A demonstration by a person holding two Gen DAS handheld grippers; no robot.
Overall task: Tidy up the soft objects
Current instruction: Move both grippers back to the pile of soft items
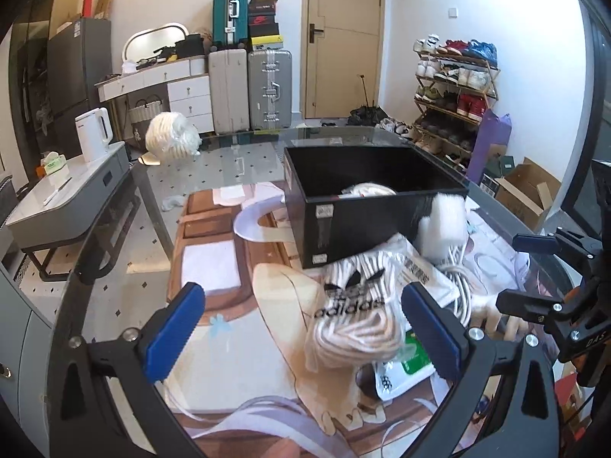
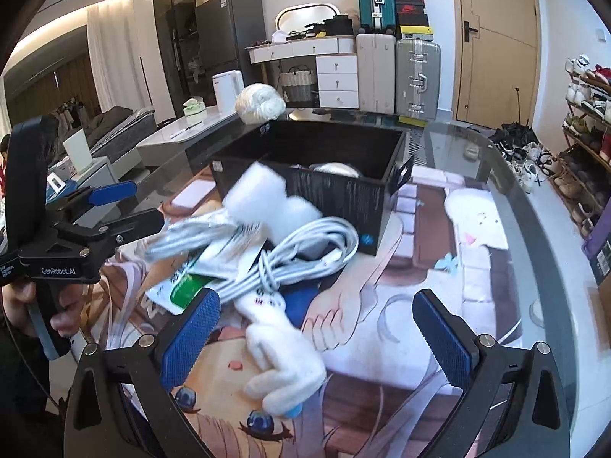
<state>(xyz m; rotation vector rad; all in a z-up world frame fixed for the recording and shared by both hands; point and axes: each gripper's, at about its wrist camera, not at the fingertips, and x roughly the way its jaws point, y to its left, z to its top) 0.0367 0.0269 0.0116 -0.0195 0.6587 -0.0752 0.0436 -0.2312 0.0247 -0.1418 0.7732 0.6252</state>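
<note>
A black open box (image 1: 359,206) (image 2: 336,187) stands on the glass table with a pale soft item inside (image 1: 368,189) (image 2: 336,169). In front of it lies a pile: a bagged white Adidas cloth bundle (image 1: 355,313), a coiled white cable (image 2: 305,252), a white fluffy object (image 2: 267,198) (image 1: 443,221), and a white plush toy (image 2: 282,355). My left gripper (image 1: 305,332) is open with the Adidas bundle between its blue pads. My right gripper (image 2: 313,336) is open around the plush toy. The left gripper also shows in the right wrist view (image 2: 126,206).
A white packet with a green label (image 1: 404,366) (image 2: 183,286) lies under the pile. A cream yarn-like bundle (image 1: 172,135) (image 2: 259,101) sits at the table's far edge. A printed mat (image 1: 229,286) covers the table. Suitcases, a dresser and a shoe rack (image 1: 454,87) stand behind.
</note>
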